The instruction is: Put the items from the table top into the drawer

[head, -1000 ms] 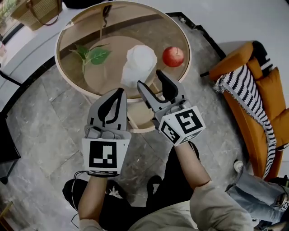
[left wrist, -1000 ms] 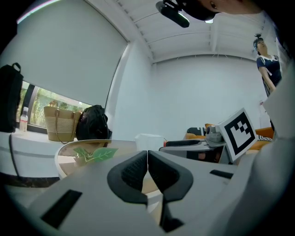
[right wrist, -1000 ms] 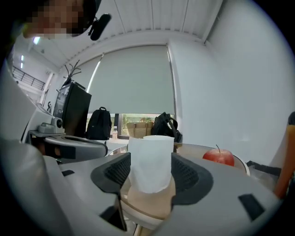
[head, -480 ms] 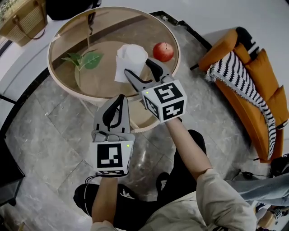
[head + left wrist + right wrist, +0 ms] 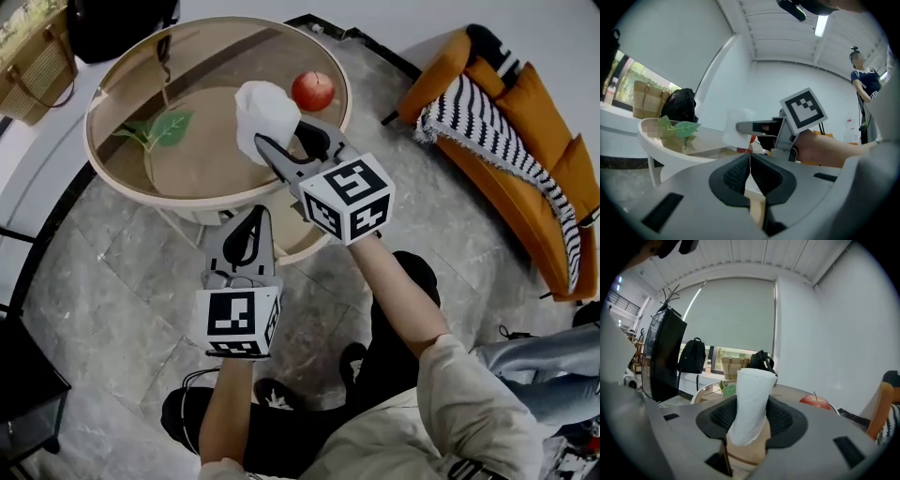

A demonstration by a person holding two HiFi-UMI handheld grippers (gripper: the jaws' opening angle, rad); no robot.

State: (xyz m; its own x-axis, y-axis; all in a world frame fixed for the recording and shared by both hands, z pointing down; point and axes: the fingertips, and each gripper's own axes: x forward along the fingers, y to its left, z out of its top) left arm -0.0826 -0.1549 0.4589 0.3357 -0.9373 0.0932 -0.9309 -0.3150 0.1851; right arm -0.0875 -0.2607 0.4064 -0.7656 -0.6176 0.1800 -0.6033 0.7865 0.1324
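White tapered paper cup (image 5: 264, 111) stands on the round glass-topped worktop (image 5: 131, 183), close to the near rim. In the head view the right hand-held gripper (image 5: 286, 141) reaches around it. A red apple (image 5: 313, 91) sits just beside the cup, and a green leaf sprig (image 5: 164, 128) lies well apart to the left. The left hand-held gripper (image 5: 251, 223) hangs below the rim, off the worktop. An orange sofa (image 5: 525, 122) stands well away on the right, so the open room is toward the person.

In the left gripper view, its jaws are pressed together with nothing between them.

In the right gripper view, the jaws have just been closing and pinch the cup low on its wall, a pad on each side. A light squeeze should keep the thin wall from buckling. Lifting it straight up before drawing back would likely clear the apple and rim. No view clearly shows the drawer.
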